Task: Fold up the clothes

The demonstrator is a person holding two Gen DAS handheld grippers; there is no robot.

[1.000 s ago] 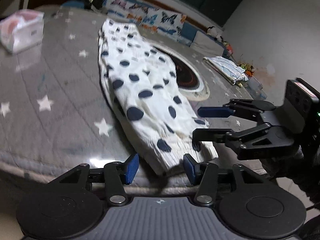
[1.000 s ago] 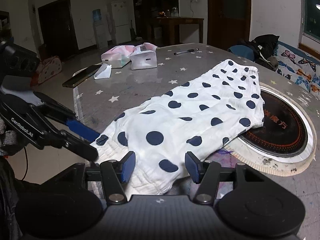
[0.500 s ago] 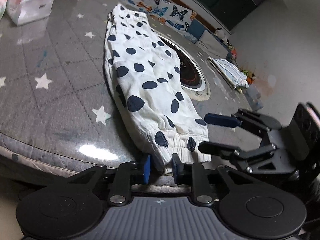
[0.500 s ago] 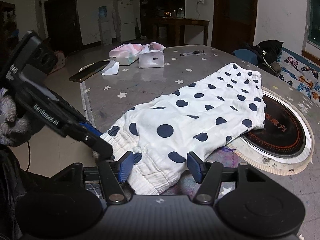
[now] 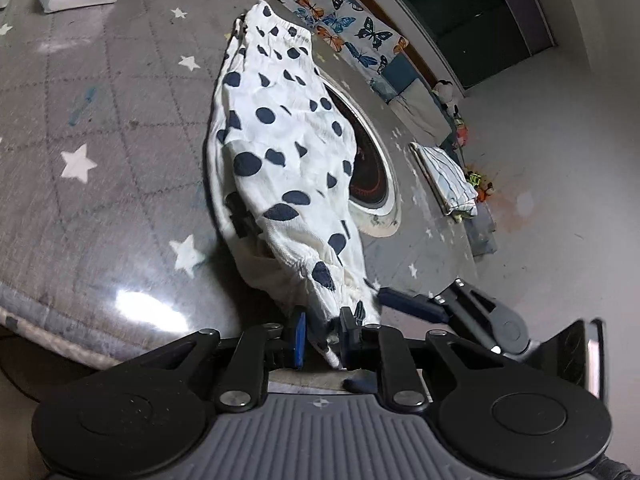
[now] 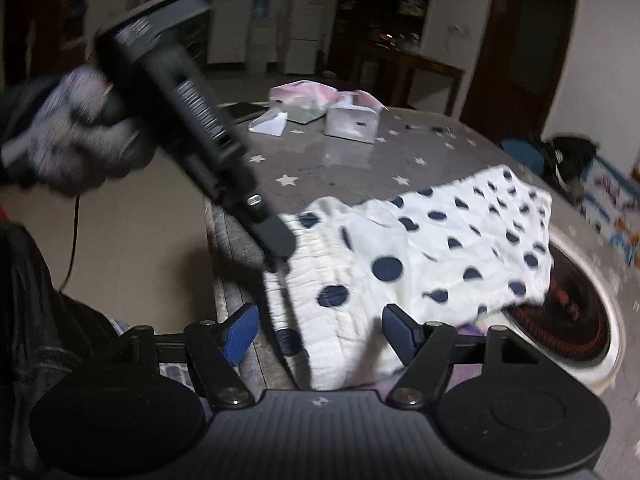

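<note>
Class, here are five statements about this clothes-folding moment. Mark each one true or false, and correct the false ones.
1. The left tool is clamped on the near cuff of the polka-dot garment. True.
2. The right tool is shut on the cloth. False: its jaws stand wide apart and have just been opening; the cloth lies between them, ungripped.
3. The garment is plain white. False: it is white with dark blue dots.
4. The far part of the garment lies partly over the round burner set in the table. True.
5. The tissue packs sit on top of the garment. False: they stand apart from it, at the far end of the table.
</note>
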